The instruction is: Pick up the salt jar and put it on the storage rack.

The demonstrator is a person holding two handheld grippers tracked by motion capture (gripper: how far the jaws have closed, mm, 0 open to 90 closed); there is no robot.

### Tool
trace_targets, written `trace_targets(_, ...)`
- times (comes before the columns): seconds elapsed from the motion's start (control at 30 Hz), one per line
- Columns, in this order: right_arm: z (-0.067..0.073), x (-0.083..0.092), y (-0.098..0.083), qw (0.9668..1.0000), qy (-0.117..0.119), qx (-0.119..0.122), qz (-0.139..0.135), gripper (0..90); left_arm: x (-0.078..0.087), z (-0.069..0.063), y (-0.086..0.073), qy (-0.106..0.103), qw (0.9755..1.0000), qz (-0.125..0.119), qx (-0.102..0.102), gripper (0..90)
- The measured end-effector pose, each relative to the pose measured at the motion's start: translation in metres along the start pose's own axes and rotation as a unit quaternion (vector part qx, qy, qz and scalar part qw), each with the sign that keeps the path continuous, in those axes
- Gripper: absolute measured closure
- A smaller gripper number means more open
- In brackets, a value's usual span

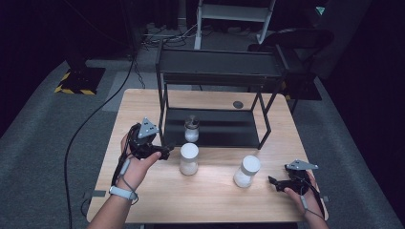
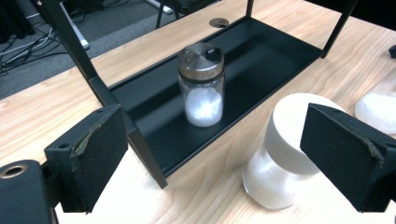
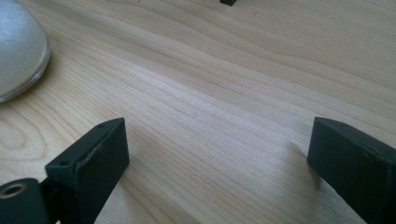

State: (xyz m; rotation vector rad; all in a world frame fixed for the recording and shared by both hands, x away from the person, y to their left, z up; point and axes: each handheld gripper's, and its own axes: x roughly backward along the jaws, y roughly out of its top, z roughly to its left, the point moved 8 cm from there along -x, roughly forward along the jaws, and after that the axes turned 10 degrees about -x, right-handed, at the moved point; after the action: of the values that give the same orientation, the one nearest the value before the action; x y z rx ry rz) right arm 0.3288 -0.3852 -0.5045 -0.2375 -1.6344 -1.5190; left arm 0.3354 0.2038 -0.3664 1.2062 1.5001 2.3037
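Left hand-held gripper: jaws wide, empty, just left of the white-lidded jar.
Right hand-held gripper: jaws wide, empty, over the bench.

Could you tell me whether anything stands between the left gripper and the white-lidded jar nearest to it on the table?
Nothing visible does. The left gripper is open beside the white-lidded jar, with bare table between them. In the left gripper view the jar sits just ahead of one jaw. The metal-lidded shaker stands farther back on the black shelf.
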Motion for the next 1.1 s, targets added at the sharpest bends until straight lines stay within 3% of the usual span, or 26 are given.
trace_targets(0.27,0.0,0.0,0.0,1.0,0.0,0.0,0.0,5.1,0.0,-0.002,-0.02,-0.004,0.9999,-0.004,0.009,7.5)
trace_targets(0.8,0.0,0.0,0.0,1.0,0.0,0.0,0.0,5.2,0.0,-0.008,-0.055,0.003,0.9998,0.013,0.015,7.7)
trace_targets(1.1,0.0,0.0,0.0,1.0,0.0,0.0,0.0,5.2,-0.01,-0.013,-0.08,0.002,0.9992,0.032,0.022,8.1)
